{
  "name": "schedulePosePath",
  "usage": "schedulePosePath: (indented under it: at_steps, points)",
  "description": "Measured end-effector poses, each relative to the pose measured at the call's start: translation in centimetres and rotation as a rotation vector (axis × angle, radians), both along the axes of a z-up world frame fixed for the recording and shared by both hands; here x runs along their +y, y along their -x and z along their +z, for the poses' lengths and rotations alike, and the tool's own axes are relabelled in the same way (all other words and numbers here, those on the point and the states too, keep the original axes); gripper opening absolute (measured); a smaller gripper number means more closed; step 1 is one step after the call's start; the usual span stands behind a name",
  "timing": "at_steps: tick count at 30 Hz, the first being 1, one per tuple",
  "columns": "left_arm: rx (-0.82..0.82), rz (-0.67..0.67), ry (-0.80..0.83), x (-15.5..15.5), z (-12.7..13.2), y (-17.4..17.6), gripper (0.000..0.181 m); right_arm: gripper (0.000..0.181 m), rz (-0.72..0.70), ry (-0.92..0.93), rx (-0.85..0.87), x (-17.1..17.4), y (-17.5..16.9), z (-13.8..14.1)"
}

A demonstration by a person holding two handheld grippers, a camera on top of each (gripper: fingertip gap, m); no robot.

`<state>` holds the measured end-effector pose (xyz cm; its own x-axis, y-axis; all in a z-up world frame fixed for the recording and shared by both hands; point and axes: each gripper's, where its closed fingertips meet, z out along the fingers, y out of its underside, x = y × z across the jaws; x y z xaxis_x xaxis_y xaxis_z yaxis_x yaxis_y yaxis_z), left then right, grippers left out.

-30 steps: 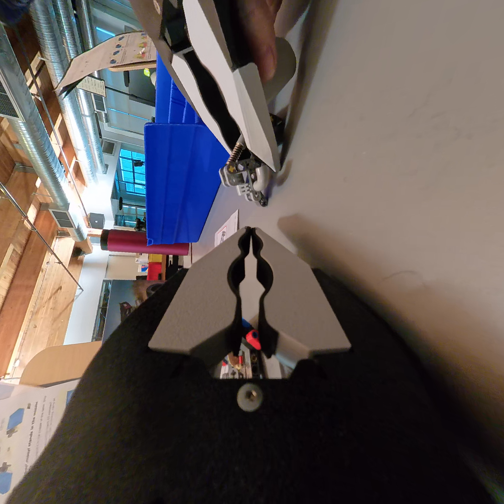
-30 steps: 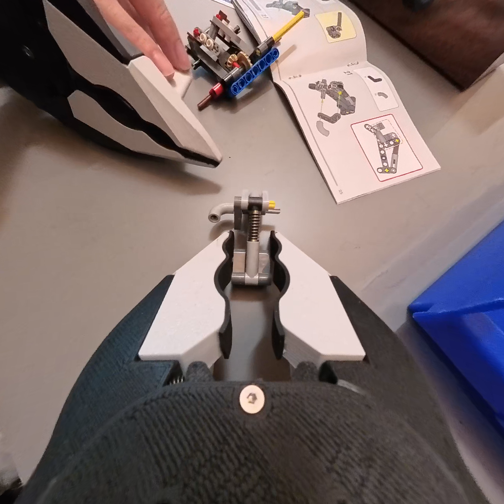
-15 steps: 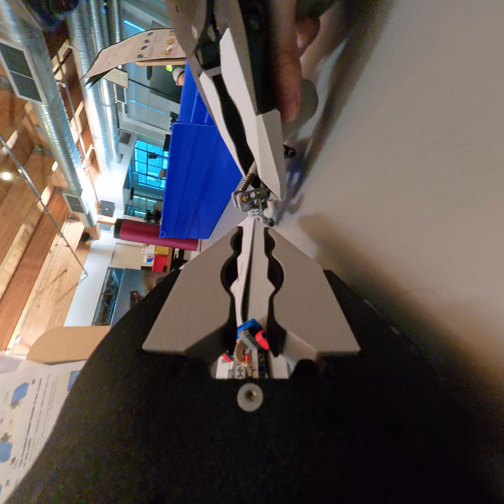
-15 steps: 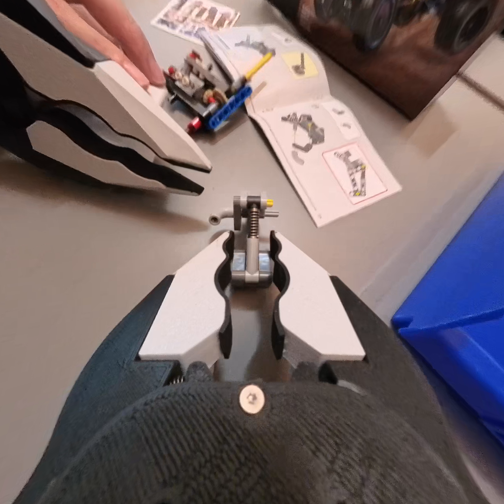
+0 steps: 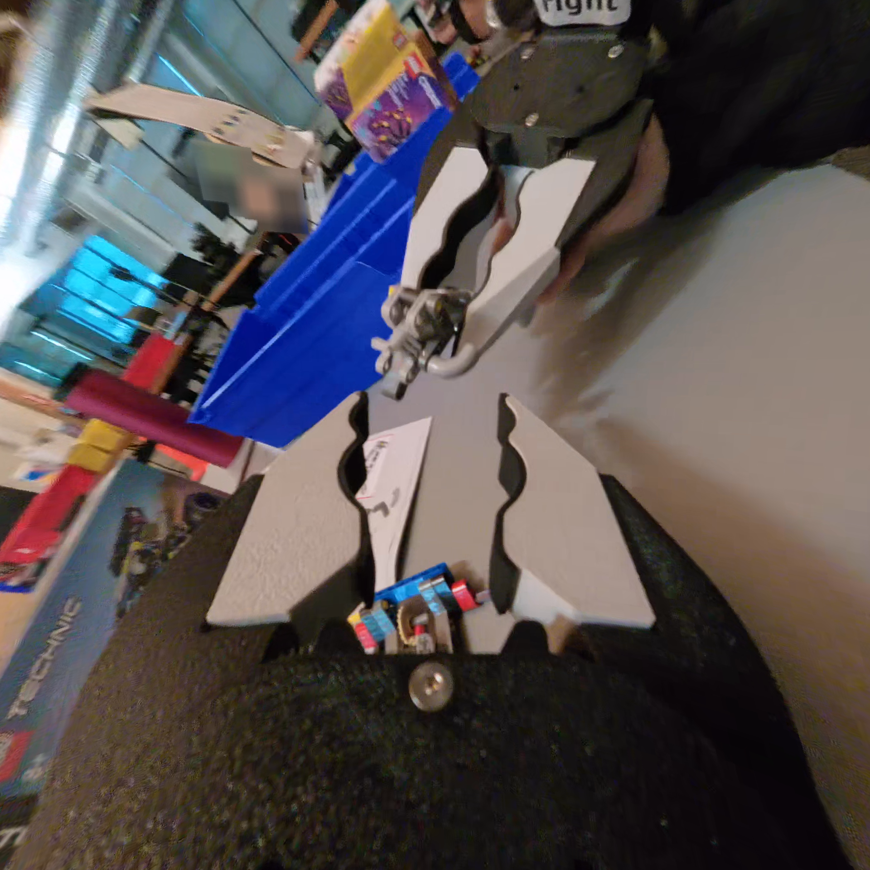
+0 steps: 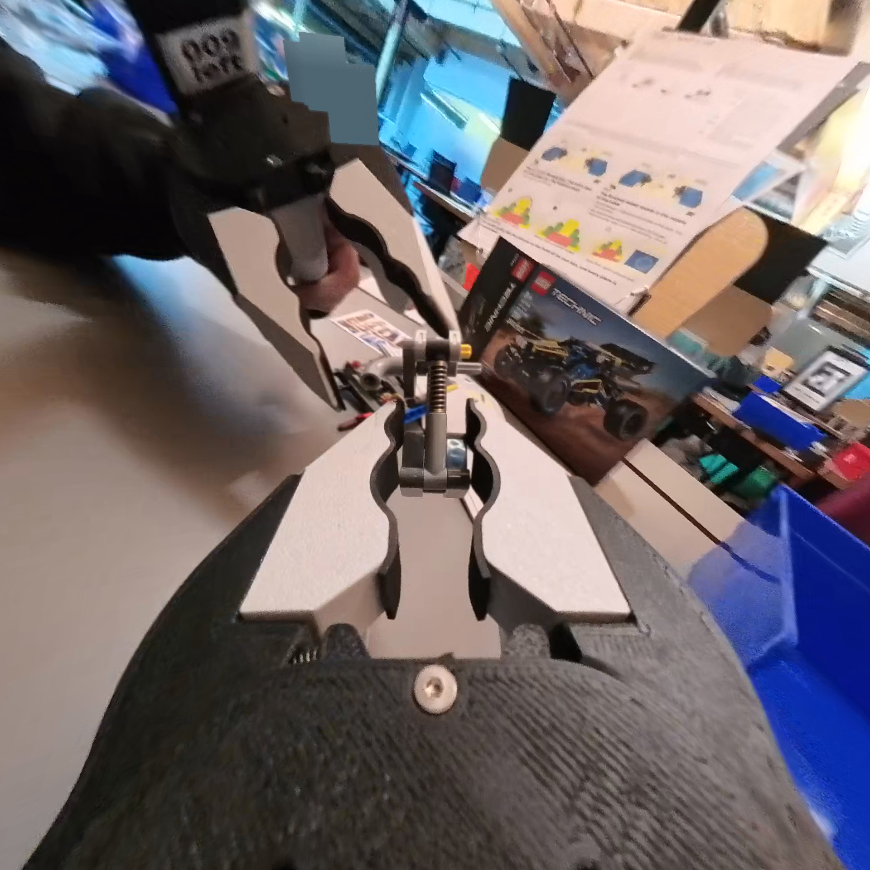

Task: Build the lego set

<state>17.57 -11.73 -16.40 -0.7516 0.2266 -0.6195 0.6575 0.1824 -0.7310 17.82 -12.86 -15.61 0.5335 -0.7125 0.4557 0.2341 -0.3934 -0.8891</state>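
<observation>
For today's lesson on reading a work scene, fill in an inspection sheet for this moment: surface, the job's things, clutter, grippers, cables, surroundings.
Surface: grey table, bare where visible.
Job's things: grey spring assembly clamped in the right gripper; a partly built model with blue and red parts on the table below the left gripper; open instruction booklet beside it.
Clutter: blue bin; lego set box.
Grippers: right shut on the spring assembly; left open, empty, close to the assembly.
Cables: nothing seen.
Surroundings: shelves, cardboard, more boxes, blurred.
</observation>
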Motion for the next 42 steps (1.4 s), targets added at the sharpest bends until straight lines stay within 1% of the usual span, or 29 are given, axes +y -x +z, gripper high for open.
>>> schedulePosePath:
  at_steps: [1,2,4,5,7,9,11,13,14,15,16,17,19,21,24,26,29,31,34,35,40,42]
  points:
    - [0.020,-0.030,-0.038,0.2,-0.3,0.3,0.057,0.024,0.041,-0.005,0.008,0.4,0.4,0.0]
    - [0.036,-0.062,-0.078,0.5,-0.6,0.8,0.055,0.023,0.062,0.006,0.013,0.6,0.6,-0.2]
    - [0.041,-0.068,-0.095,0.7,-0.6,0.8,0.053,0.024,0.121,0.051,0.035,1.5,1.1,-0.9]
    - [0.050,-0.091,-0.106,0.8,-0.7,1.1,0.048,0.023,0.149,0.069,0.052,1.9,1.4,-1.2]
    - [0.079,-0.117,-0.126,1.0,-0.9,1.7,0.047,0.024,0.155,0.080,0.060,2.2,1.4,-1.4]
    - [0.102,-0.149,-0.146,1.1,-1.1,2.3,0.041,0.023,0.172,0.088,0.074,2.4,1.5,-1.6]
    - [0.095,-0.147,-0.139,1.1,-1.0,2.3,0.038,0.023,0.175,0.092,0.082,2.4,1.5,-1.7]
    - [0.098,-0.153,-0.151,1.1,-1.1,2.5,0.037,0.023,0.174,0.124,0.121,2.5,1.5,-2.5]
    - [0.099,-0.152,-0.145,1.0,-1.1,2.6,0.037,0.015,0.177,0.150,0.135,2.7,1.5,-2.9]
    - [0.087,-0.148,-0.139,0.9,-1.2,2.5,0.031,0.015,0.190,0.178,0.150,3.1,1.6,-3.4]
    - [0.058,-0.133,-0.146,0.9,-1.5,2.2,0.021,0.015,0.190,0.192,0.164,3.4,1.6,-3.7]
    - [0.023,-0.103,-0.158,0.9,-2.0,1.6,0.015,0.015,0.166,0.200,0.169,3.4,1.3,-3.7]
    - [0.015,-0.079,-0.213,1.1,-3.0,0.7,0.017,0.015,0.099,0.253,0.166,2.5,0.6,-4.1]
    - [0.030,-0.077,-0.267,1.5,-3.7,0.2,0.033,0.015,0.054,0.337,0.226,1.4,0.4,-5.6]
    - [0.020,-0.079,-0.352,2.2,-5.0,-0.1,0.040,0.015,-0.020,0.412,0.256,0.2,-0.3,-6.9]
    - [0.040,-0.087,-0.347,1.9,-5.2,0.5,0.042,0.015,-0.025,0.430,0.294,0.3,-0.4,-7.8]
    - [0.039,-0.063,-0.320,1.1,-5.5,0.9,0.046,0.015,-0.061,0.441,0.277,0.1,-0.8,-7.8]
    - [0.031,-0.025,-0.306,0.7,-5.8,0.6,0.041,0.015,-0.071,0.438,0.259,0.3,-0.9,-7.7]
    - [-0.012,0.028,-0.298,0.3,-6.6,-0.1,0.034,0.015,-0.042,0.469,0.209,1.1,-0.8,-7.6]
    - [-0.020,0.032,-0.285,0.2,-6.6,-0.2,0.033,0.014,-0.041,0.471,0.210,1.1,-0.8,-7.7]
    - [-0.009,0.055,-0.226,0.0,-5.8,-0.5,0.014,0.014,-0.035,0.462,0.224,1.0,-0.7,-7.7]
    - [-0.005,0.054,-0.230,0.0,-5.9,-0.6,0.014,0.014,-0.033,0.457,0.238,1.0,-0.7,-7.8]
